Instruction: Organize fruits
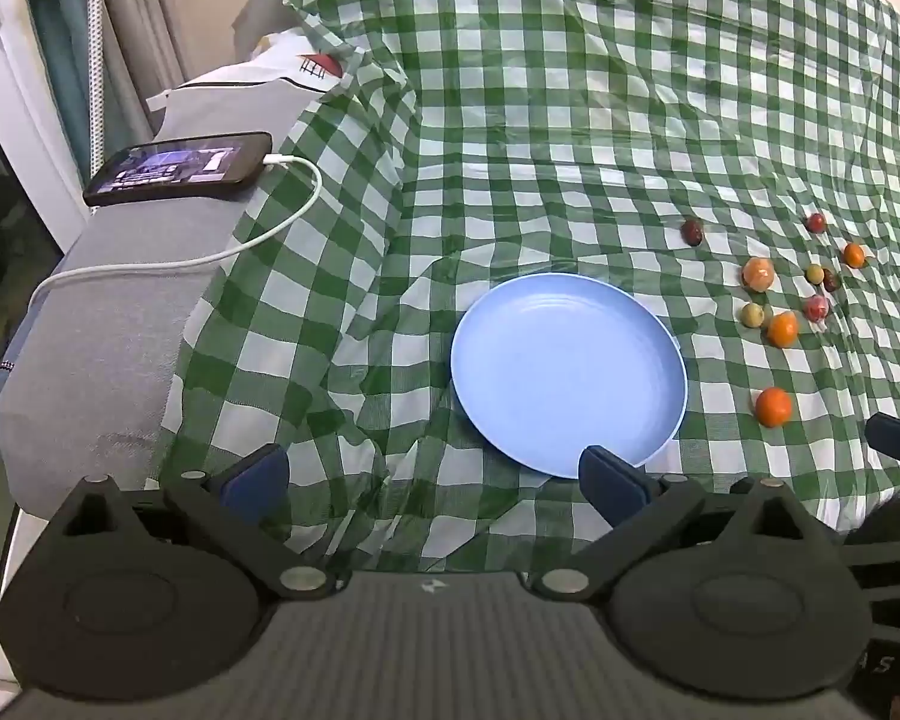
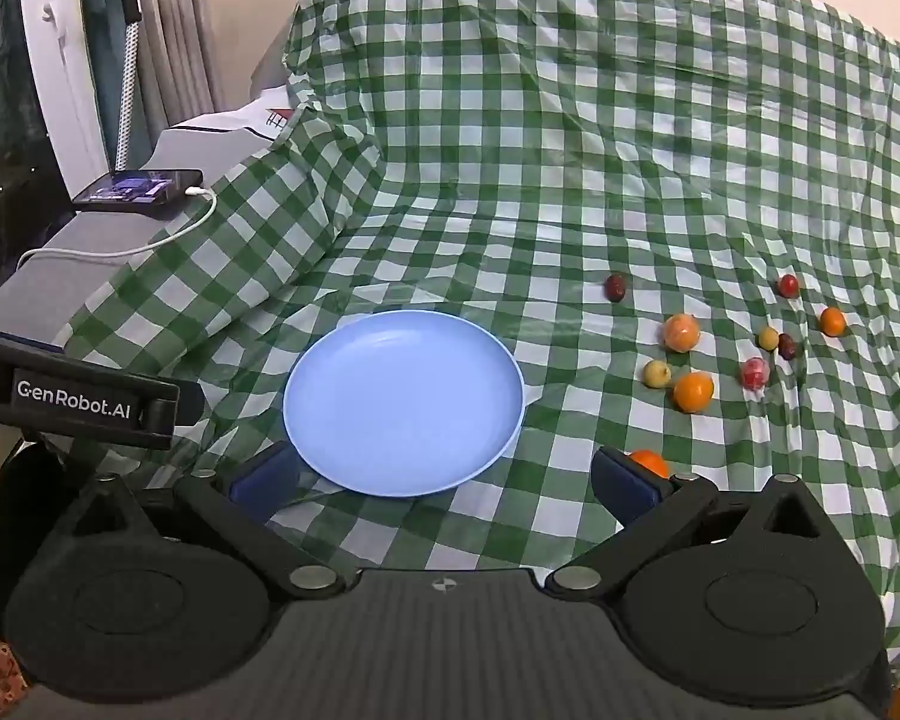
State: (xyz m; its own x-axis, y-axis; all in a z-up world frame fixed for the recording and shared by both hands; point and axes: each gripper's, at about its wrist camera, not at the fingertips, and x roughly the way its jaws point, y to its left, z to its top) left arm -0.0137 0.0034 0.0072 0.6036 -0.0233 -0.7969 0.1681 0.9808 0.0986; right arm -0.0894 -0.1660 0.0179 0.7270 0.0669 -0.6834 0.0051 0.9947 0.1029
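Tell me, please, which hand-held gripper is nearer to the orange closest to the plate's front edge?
Right. The right hand-held gripper has that orange just behind its right finger; the left hand-held gripper sits further left, across the blue plate.

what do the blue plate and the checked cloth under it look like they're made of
Blue plate: probably matte plastic or melamine, with uniform colour, soft dull sheen and a moulded rim.
Checked cloth: likely thin plastic film rather than woven fabric; it shows glossy glints and sharp crinkled creases.
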